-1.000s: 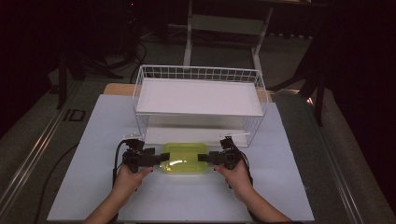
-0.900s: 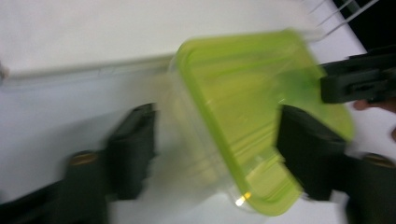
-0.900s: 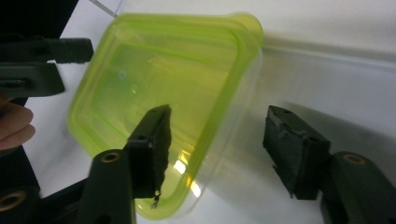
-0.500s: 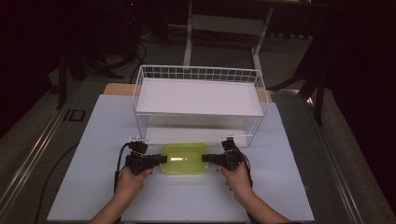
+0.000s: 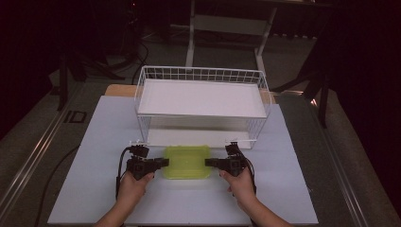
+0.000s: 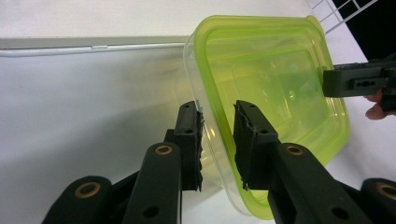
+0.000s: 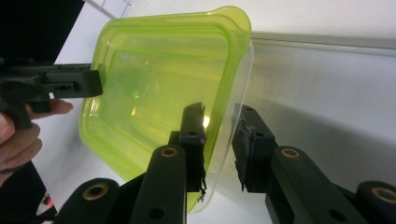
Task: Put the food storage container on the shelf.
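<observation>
A clear plastic container with a yellow-green lid (image 5: 187,161) lies on the white table, just in front of the wire basket. My left gripper (image 5: 163,163) is at its left end and my right gripper (image 5: 209,162) at its right end. In the left gripper view the jaws of my left gripper (image 6: 218,126) have just been closing, and they pinch the container (image 6: 271,74) at its rim. In the right gripper view my right gripper (image 7: 219,126) has also just been closing, with the rim of the container (image 7: 159,74) caught between its pads.
A white wire basket (image 5: 201,75) with a flat white shelf inside stands close behind the container. The white table top (image 5: 293,189) stretches out to both sides and toward the person. Dark floor and frame legs lie beyond the table.
Both pairs of jaws have closed onto the two ends of the container. The hands and the container have hardly shifted.
</observation>
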Demonstrator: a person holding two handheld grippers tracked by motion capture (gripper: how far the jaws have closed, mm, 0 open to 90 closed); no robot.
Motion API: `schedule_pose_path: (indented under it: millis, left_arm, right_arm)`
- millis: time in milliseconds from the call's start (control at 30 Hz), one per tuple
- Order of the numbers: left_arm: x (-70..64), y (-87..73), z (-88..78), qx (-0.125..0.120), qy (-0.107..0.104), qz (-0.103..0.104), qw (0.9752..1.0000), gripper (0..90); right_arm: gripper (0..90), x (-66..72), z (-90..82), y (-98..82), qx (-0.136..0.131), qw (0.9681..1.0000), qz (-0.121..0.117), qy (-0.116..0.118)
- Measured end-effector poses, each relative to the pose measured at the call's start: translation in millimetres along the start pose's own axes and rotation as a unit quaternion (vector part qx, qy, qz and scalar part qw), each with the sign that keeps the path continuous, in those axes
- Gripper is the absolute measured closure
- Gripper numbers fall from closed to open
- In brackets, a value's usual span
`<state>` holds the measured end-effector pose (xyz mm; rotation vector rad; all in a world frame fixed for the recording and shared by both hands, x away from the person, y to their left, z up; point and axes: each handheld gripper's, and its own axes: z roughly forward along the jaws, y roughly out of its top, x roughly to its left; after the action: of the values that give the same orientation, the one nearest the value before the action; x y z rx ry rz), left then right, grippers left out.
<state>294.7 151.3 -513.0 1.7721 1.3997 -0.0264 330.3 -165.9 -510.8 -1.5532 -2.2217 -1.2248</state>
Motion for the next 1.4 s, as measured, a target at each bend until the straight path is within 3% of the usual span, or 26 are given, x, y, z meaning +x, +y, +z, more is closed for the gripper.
schedule_pose_path:
  millis: [167, 367, 533, 600, 633, 667, 800, 1000, 1167, 1267, 1400]
  left_arm:
    - [-2.8, -2.2, -2.7, -0.003, -0.001, -0.002, 1.0, 75.5]
    - [-11.0, -2.9, -5.3, -0.001, 0.021, 0.007, 0.9998, 76.8]
    - [-14.5, -5.0, -7.4, -0.001, 0.024, -0.002, 0.9997, 78.3]
    - [-18.8, -4.8, -8.5, 0.005, 0.032, 0.003, 0.9995, 79.0]
    - [-20.8, -4.3, -9.1, 0.005, 0.035, 0.007, 0.9994, 79.2]
    - [-22.3, -3.6, -9.3, 0.004, 0.033, 0.006, 0.9994, 79.3]
    - [-26.6, 1.2, -10.3, -0.004, 0.019, 0.007, 0.9998, 79.5]
    - [-33.5, 12.4, -6.7, -0.025, -0.002, 0.016, 0.9996, 79.6]
    - [-36.8, 21.6, -2.4, -0.042, -0.018, 0.025, 0.9987, 79.9]
    - [-36.3, 27.2, 1.8, -0.053, -0.038, 0.024, 0.9976, 80.1]
    - [-36.8, 33.0, 9.6, -0.055, -0.043, 0.028, 0.9972, 80.2]
  right_arm:
    - [75.9, 3.4, -3.0, -5.4, -0.007, 1.0, -0.005, -0.001]
    - [76.9, 7.0, -6.0, -9.6, -0.007, 0.9999, -0.012, -0.003]
    - [78.7, 6.6, -8.2, -12.4, -0.005, 1.0, 0.003, 0.008]
    - [79.9, 6.3, -10.1, -13.6, -0.004, 0.9998, 0.013, 0.015]
    - [79.9, 6.6, -10.7, -14.1, -0.004, 0.9999, 0.007, 0.015]
    - [79.9, 7.2, -11.7, -14.4, -0.005, 0.9999, -0.001, 0.011]
    - [79.9, 3.8, -18.2, -12.7, -0.014, 0.9997, 0.009, 0.021]
    - [79.9, 0.3, -33.3, -5.0, -0.04, 0.999, 0.009, 0.017]
    - [80.0, -2.4, -44.0, 2.0, -0.057, 0.9983, 0.002, 0.011]
    - [79.9, -5.0, -48.0, 6.9, -0.07, 0.9975, -0.004, 0.002]
    - [79.6, -10.9, -49.5, 13.7, -0.079, 0.9968, -0.007, -0.011]
